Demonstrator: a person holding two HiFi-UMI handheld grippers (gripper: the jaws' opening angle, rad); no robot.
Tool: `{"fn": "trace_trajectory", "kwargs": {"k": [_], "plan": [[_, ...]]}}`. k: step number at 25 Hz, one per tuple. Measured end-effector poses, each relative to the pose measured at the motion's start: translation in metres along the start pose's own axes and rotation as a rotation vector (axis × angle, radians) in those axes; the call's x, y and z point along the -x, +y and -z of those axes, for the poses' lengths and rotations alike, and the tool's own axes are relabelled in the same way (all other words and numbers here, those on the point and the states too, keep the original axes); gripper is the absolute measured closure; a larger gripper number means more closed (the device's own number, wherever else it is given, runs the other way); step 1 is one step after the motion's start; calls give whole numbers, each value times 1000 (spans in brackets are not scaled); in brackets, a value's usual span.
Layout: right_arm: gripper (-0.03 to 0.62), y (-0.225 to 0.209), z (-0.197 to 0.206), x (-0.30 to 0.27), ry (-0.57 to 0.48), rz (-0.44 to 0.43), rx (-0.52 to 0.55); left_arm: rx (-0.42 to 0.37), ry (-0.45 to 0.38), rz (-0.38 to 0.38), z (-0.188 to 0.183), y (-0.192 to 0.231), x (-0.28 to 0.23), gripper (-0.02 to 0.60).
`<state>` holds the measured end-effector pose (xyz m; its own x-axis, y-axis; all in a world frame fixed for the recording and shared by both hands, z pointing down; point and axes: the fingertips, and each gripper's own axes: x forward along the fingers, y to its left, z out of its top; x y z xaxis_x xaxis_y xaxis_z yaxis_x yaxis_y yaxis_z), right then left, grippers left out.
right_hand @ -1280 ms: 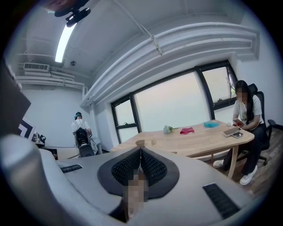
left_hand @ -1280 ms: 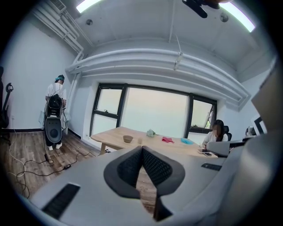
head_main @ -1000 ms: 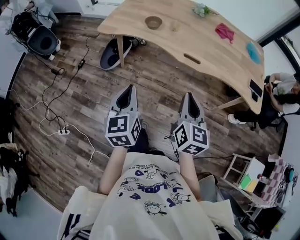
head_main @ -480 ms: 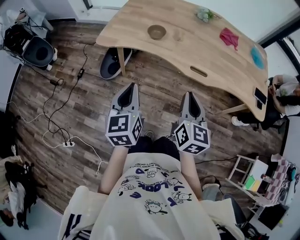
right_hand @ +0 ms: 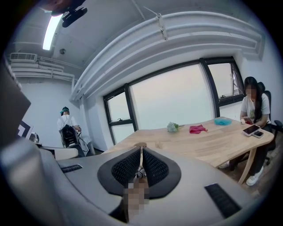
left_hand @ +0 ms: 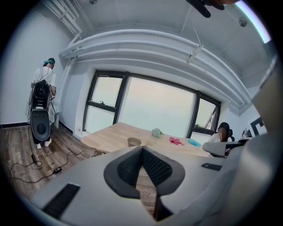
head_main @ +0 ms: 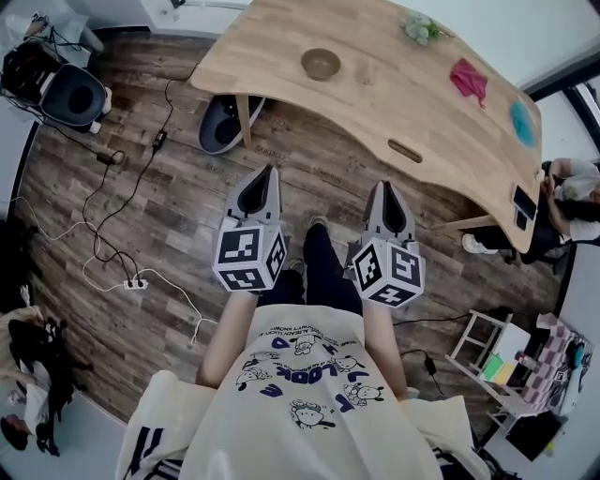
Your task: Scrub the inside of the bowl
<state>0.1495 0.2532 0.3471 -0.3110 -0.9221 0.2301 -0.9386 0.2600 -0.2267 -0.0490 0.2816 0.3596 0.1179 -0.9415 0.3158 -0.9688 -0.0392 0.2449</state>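
table [head_main: 375, 112] edge nearer you now; your left gripper [head_main: 269, 171], right gripper [head_main: 386, 186] both closed, empty, over open floor [head_main: 187, 187] short of it.

Bowl [head_main: 321, 63] interior too small to tell; seated person [head_main: 564, 187] edge-cropped.

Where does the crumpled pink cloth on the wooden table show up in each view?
Head view: crumpled pink cloth lies upper right.
Left gripper view: the cloth sits just right of centre.
Right gripper view: the cloth sits right of centre.
Shared landmark: pale green leafy bunch, left of it in all three.
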Motion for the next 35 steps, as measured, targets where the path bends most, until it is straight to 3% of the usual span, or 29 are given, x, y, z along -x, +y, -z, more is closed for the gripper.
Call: {"fn": "trace_trajectory", "kwargs": {"k": [11, 27, 35], "plan": [[576, -8, -18, -82, 12, -47, 1, 47, 5, -75, -15, 27, -64, 555], [565, -52, -65, -226, 37, -91, -21, 61, -1, -161, -69, 37, -189, 555], [549, -64, -59, -258, 76, -90, -22, 108, 38, -146, -63, 37, -219, 555]]}}
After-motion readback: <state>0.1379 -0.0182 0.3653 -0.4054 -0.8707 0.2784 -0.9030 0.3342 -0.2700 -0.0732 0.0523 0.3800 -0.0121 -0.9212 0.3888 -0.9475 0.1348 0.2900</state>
